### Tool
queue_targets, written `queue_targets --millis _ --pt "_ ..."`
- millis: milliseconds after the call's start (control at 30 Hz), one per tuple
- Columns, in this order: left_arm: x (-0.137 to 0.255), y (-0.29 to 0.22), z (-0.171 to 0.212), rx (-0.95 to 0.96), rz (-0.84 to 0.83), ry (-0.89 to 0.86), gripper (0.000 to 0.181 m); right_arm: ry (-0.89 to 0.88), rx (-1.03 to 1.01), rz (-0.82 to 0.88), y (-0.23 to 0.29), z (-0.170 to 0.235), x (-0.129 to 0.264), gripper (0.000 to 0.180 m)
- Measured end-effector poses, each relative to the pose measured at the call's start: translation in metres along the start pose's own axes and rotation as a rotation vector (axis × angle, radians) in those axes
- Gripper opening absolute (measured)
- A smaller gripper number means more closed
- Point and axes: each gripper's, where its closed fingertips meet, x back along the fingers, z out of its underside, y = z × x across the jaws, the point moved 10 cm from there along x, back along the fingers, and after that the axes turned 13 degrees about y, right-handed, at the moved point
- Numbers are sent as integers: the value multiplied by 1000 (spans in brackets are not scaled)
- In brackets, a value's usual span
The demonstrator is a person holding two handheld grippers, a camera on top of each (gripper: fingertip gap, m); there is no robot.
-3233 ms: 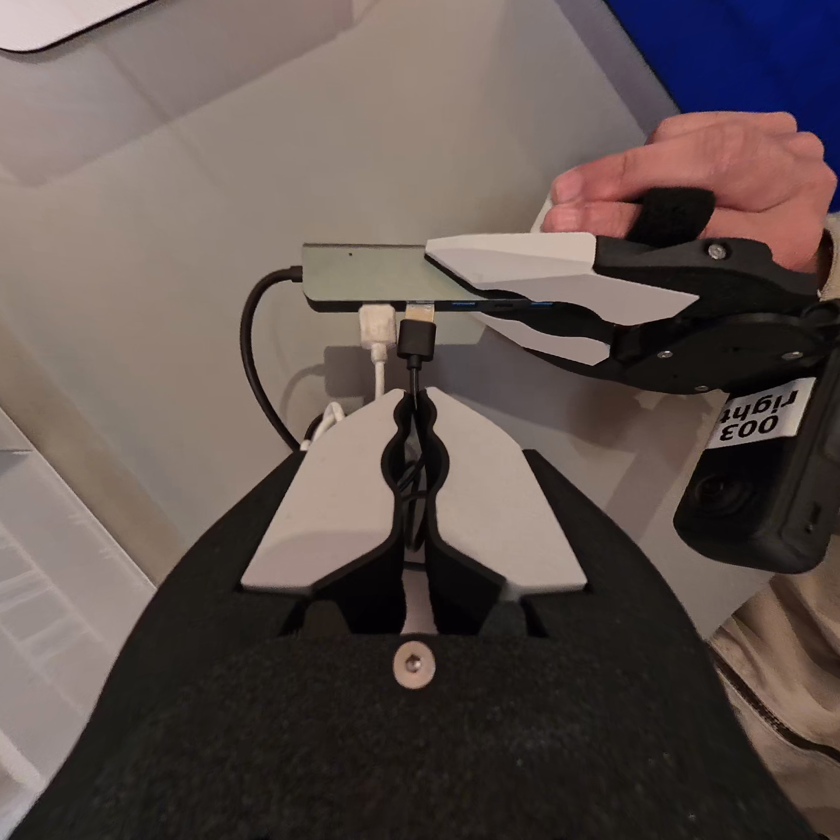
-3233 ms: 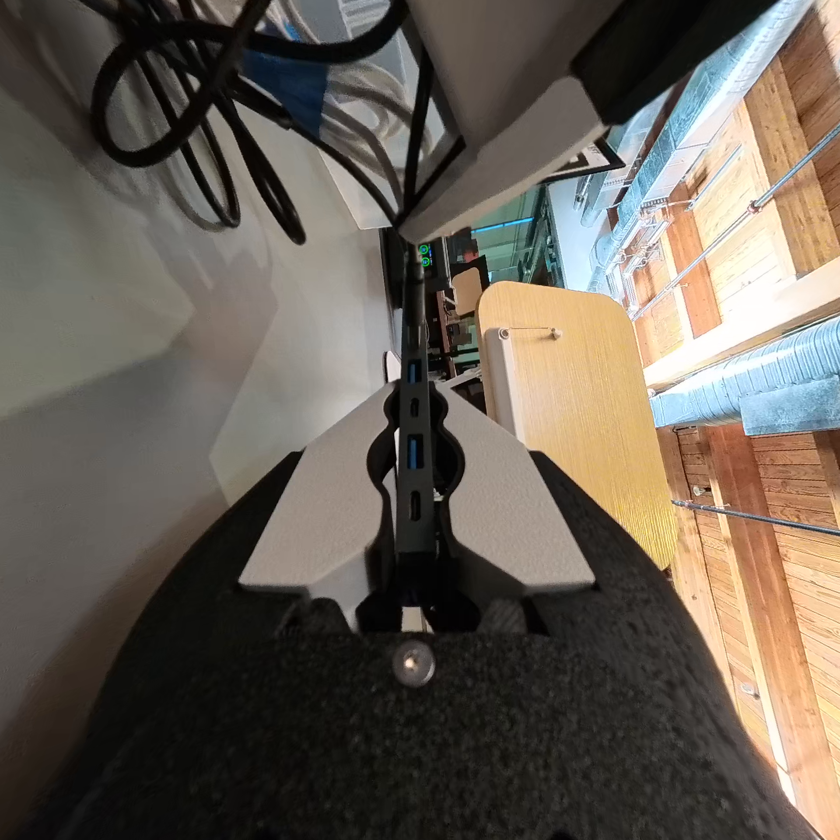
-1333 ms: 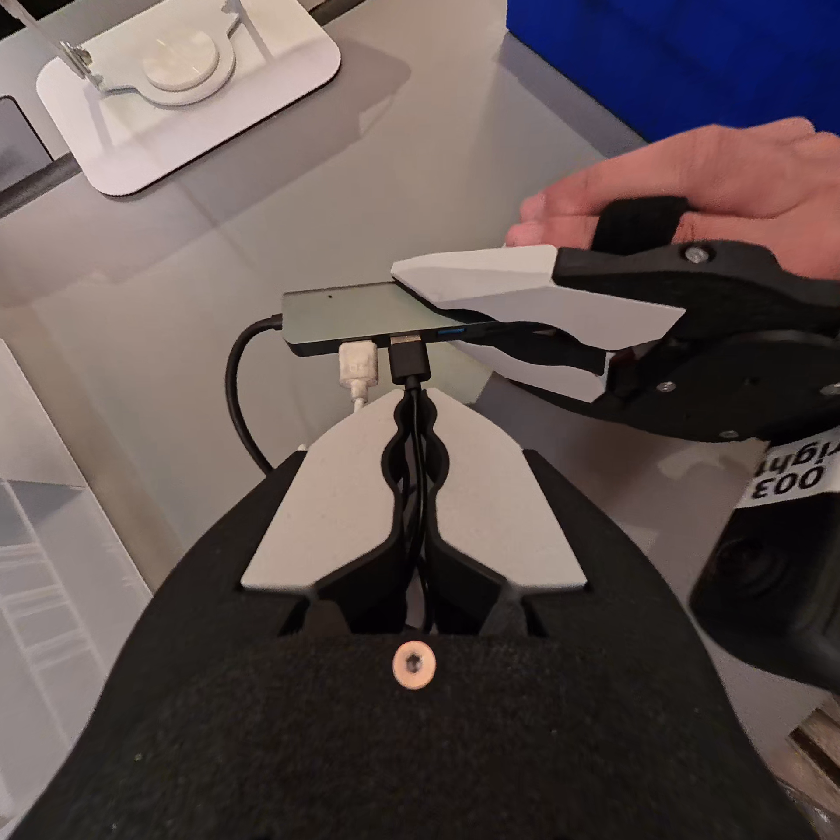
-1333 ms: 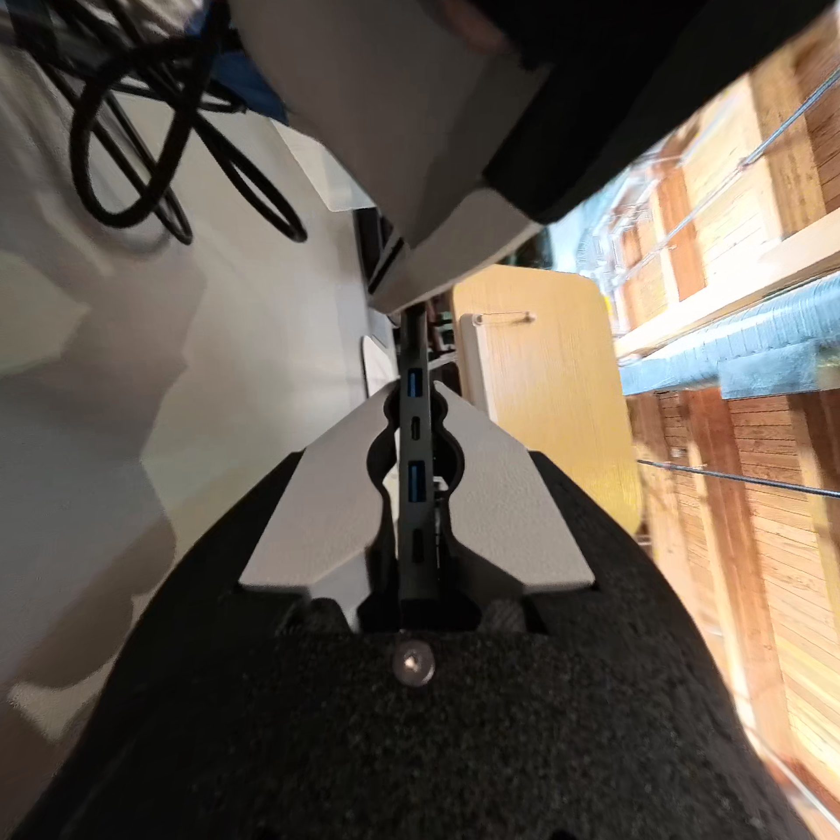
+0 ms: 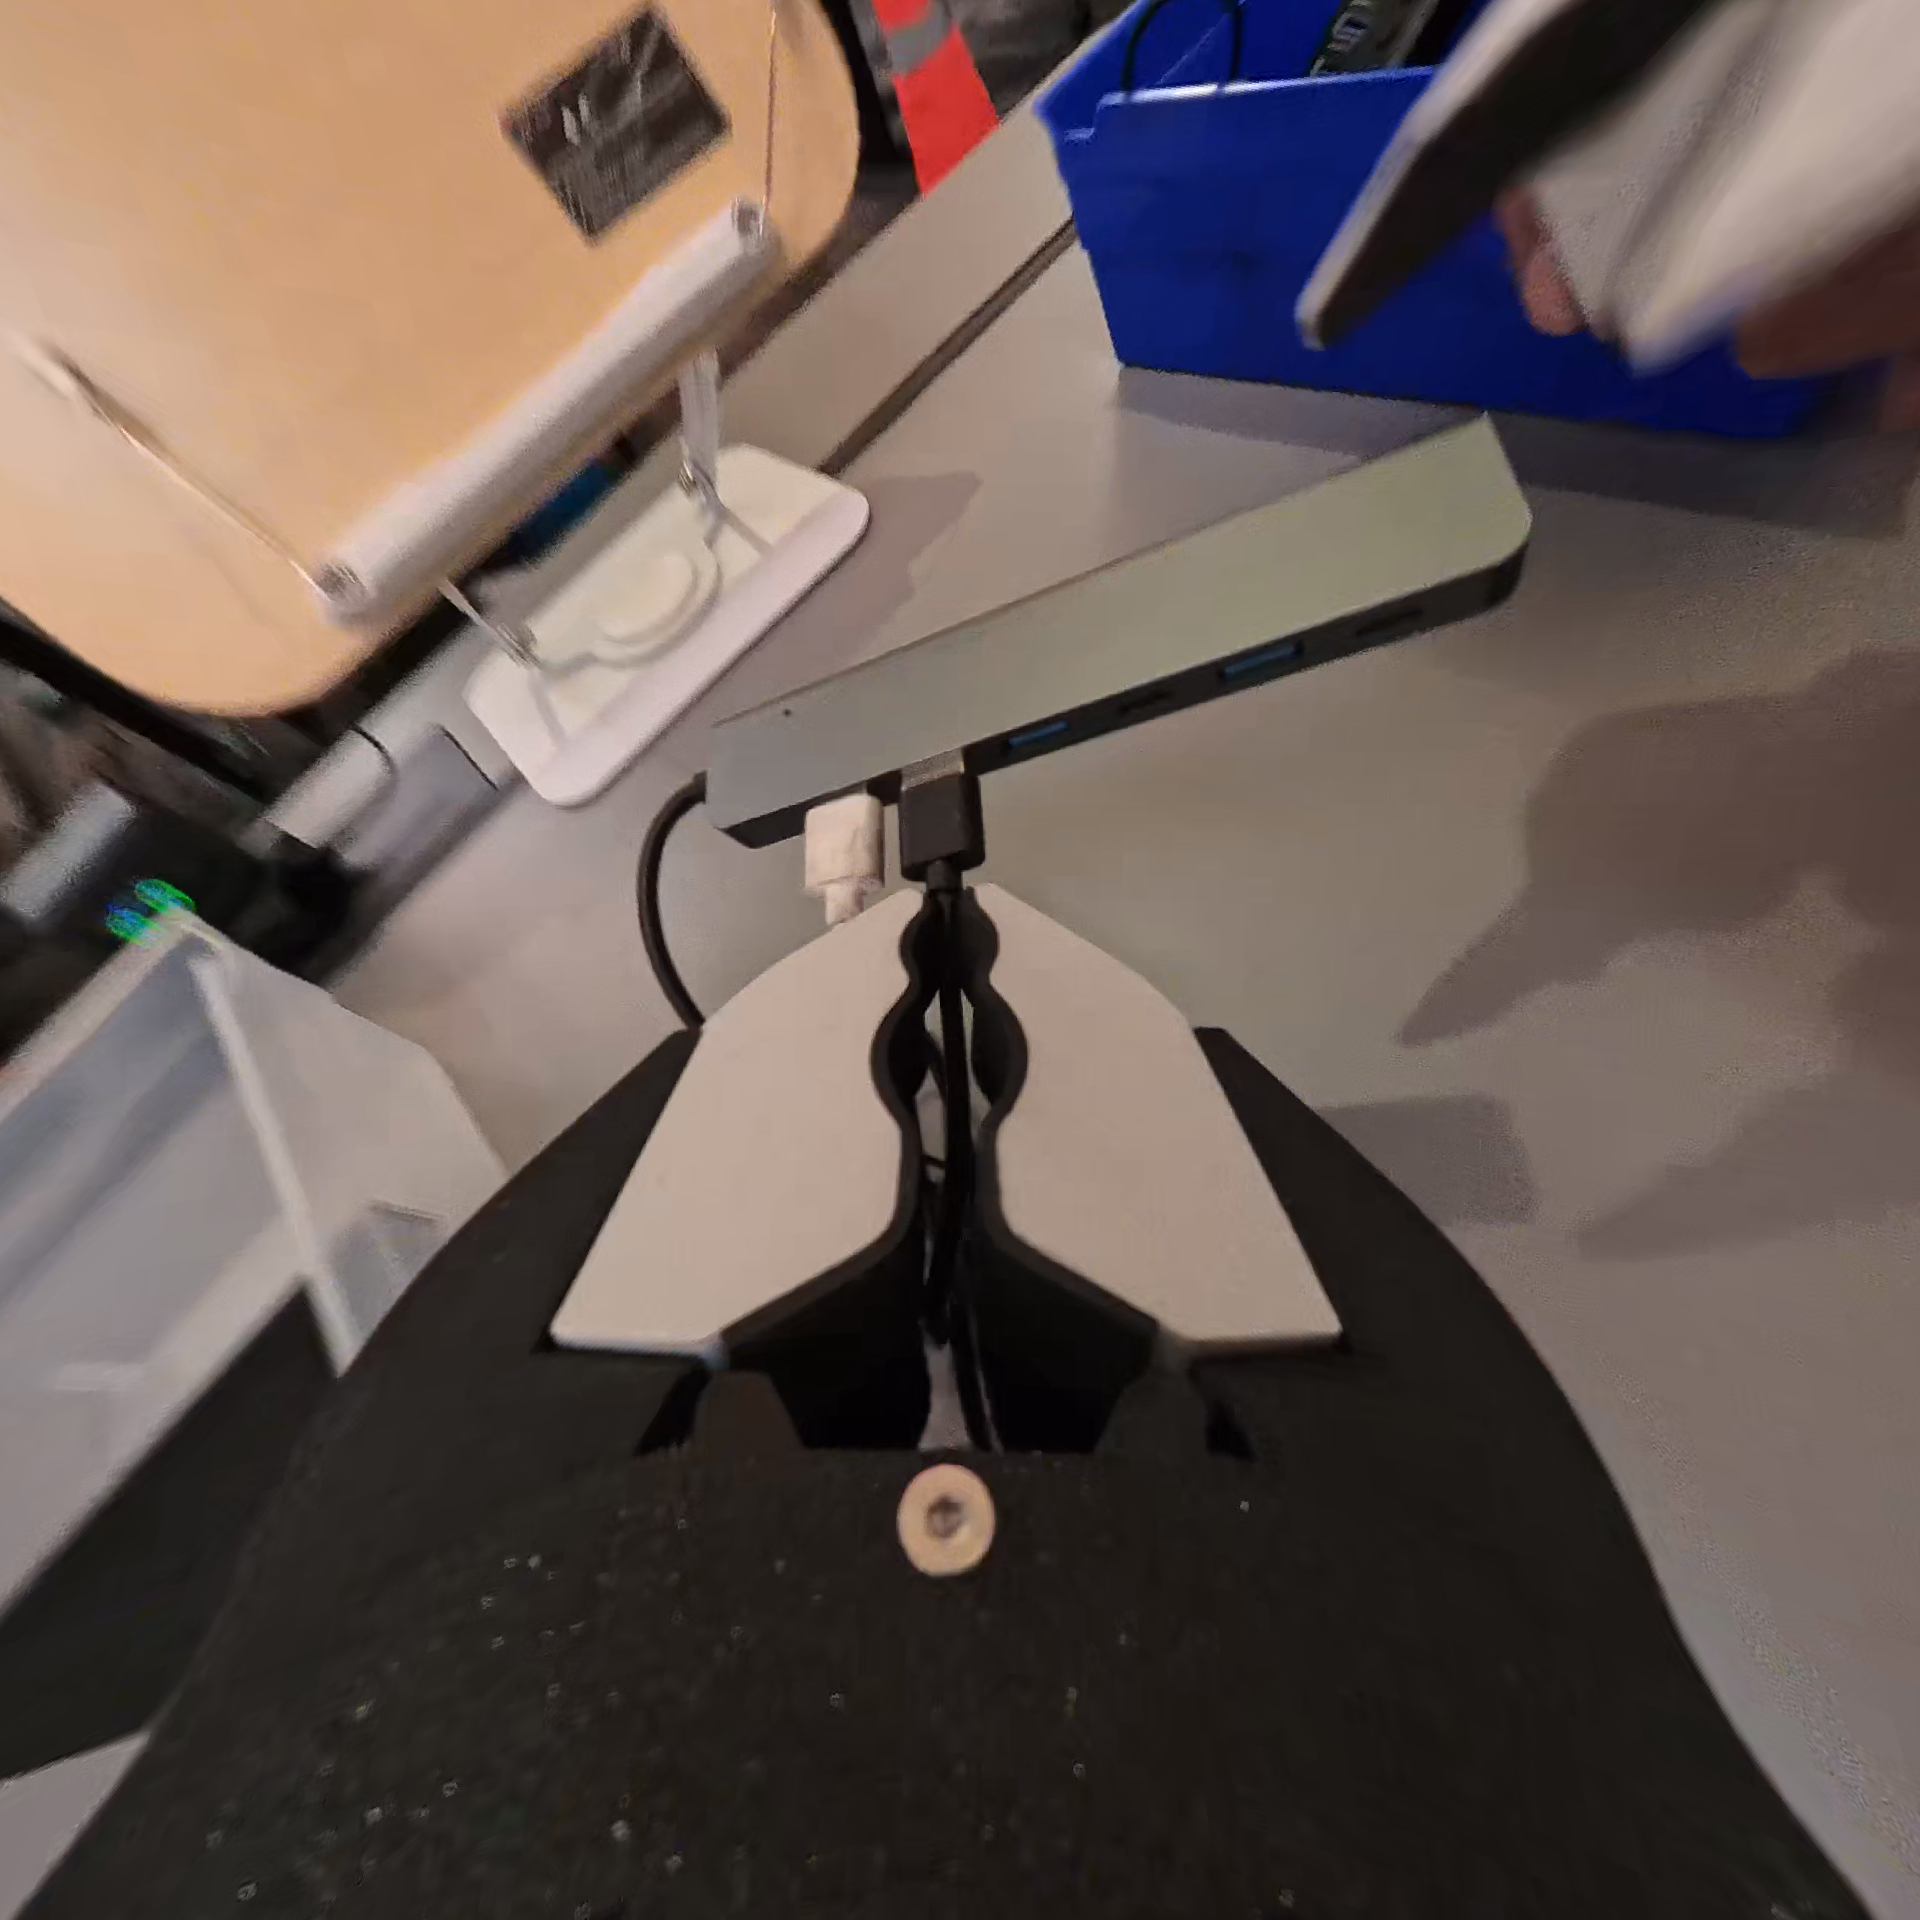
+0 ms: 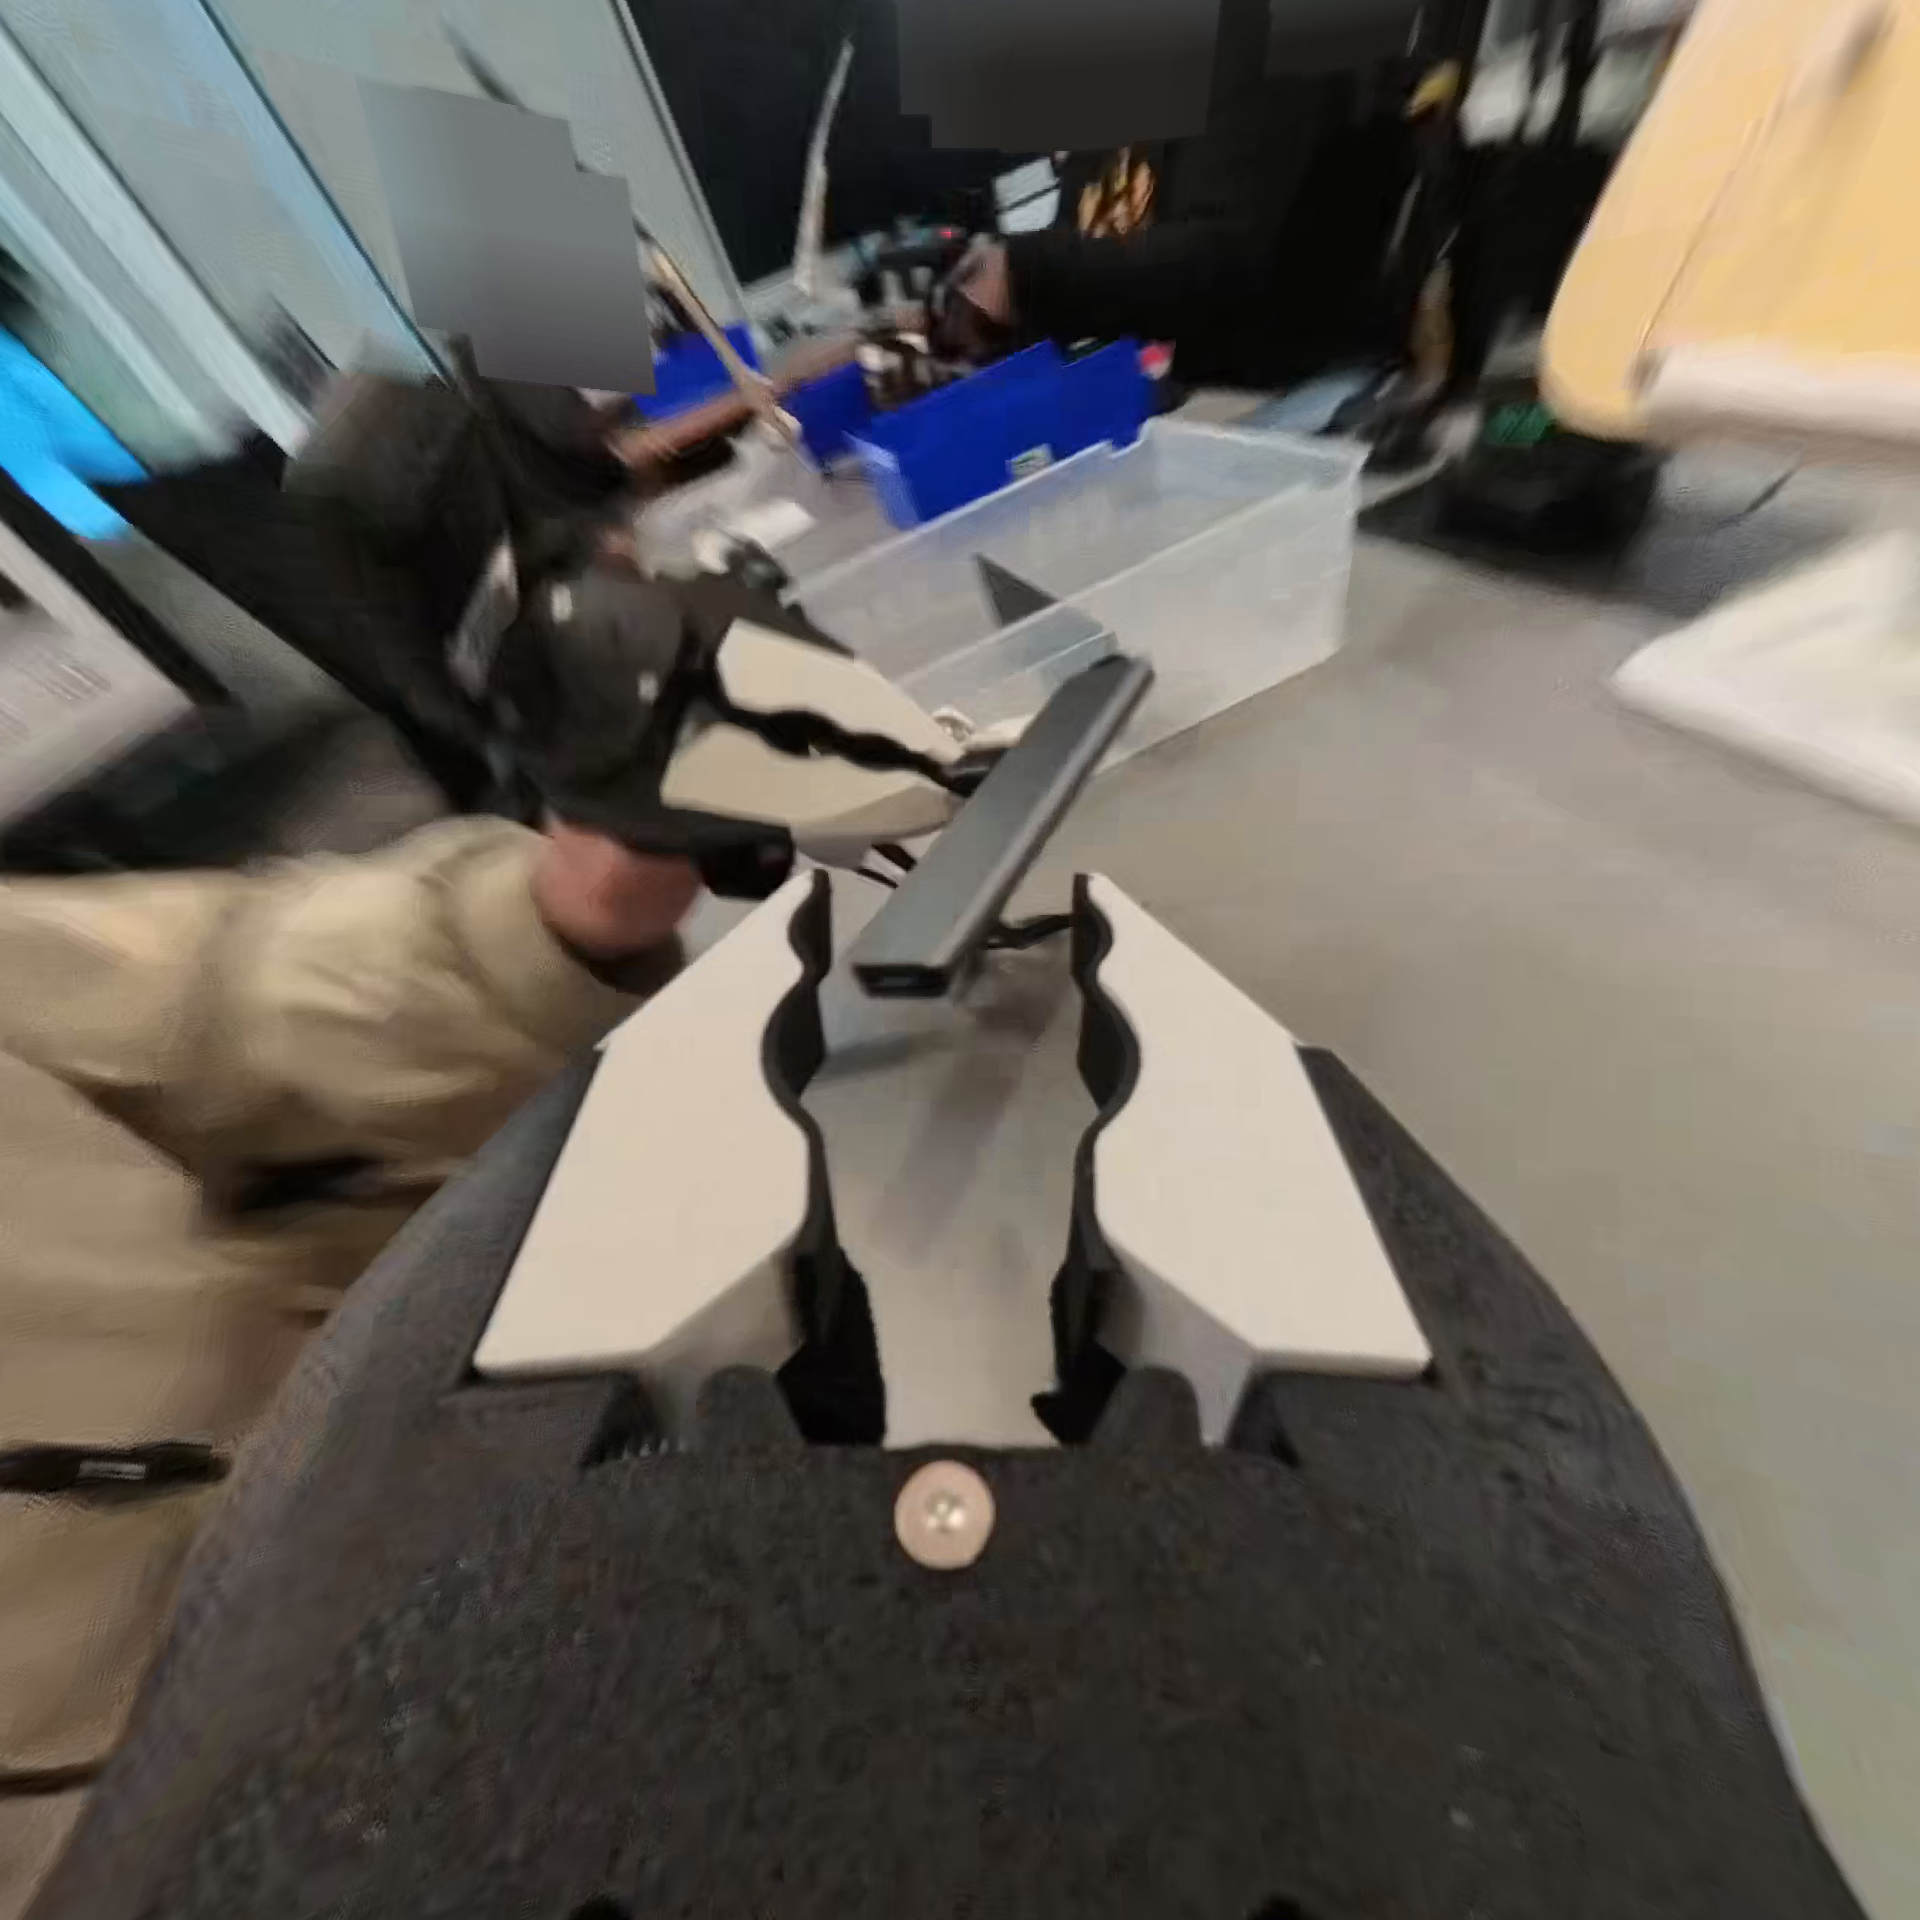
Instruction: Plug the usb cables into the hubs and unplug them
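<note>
So we've got the hub (image 5: 1122, 644) running lower left to upper right, tilted up, just past our left gripper (image 5: 940, 914). It's clamped on the black cable (image 5: 940, 831) plugged into it, while our right gripper (image 6: 951, 894) gapes wide, hub end just beyond its tips.

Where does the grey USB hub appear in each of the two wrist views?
Left wrist view: grey USB hub, centre right, slanting up to the right.
Right wrist view: centre, tilted, just beyond the open jaws.
Shared landmark: clear plastic box, lower left; upper centre-right in the right view.
</note>
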Motion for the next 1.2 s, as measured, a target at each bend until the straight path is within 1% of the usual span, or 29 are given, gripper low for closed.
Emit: queue_targets --millis 33,67,133,167,200,233,267,333,367,467,600,667,767,833,933,1067,1133,1200 --pt "6 -5 0 -69 -39 -25 3 31 -124 -94 -10 -2 -2 41" --pt "12 -10 -1 -131 -67 -50 2 83 -190 -212 -16 -1 -9 42" --pt "19 -22 -2 -235 -102 -79 2 216 -283 -376 -22 5 -30 43" --pt "21 -27 -3 -276 -113 -80 2 220 -328 -469 -23 5 -37 44" --pt "22 -32 -2 -311 -121 -82 2 183 -389 -573 -23 4 -41 40" --pt "22 -36 -2 -340 -131 -83 2 165 -437 -635 -24 4 -43 37" --pt "22 -39 -1 -363 -141 -84 3 171 -451 -653 -25 6 -45 33" --pt "21 -44 0 -399 -123 -90 3 213 -440 -629 -25 14 -50 25" --pt "20 -47 0 -407 -115 -97 3 205 -444 -627 -24 16 -52 17" --pt "18 -51 -1 -415 -94 -127 3 200 -447 -653 -28 23 -51 10" --pt "17 -48 -3 -268 44 -135 2 164 -396 -631 -26 29 -47 9" --pt "16 -46 -2 -243 86 -140 2 165 -384 -622 -24 30 -46 9" --pt "12 -51 -2 -310 40 -102 1 207 -375 -604 -26 30 -46 9" --pt "9 -54 -1 -371 27 -70 2 251 -399 -628 -28 35 -48 9" --pt "8 -57 -1 -437 1 -44 2 265 -423 -659 -30 40 -50 9" --pt "5 -64 0 -539 -60 2 1 290 -431 -659 -32 44 -52 9" --pt "2 -64 2 -557 -87 29 2 293 -453 -636 -34 46 -55 9" --pt "2 -61 1 -537 -78 12 2 266 -444 -609 -34 45 -54 9"
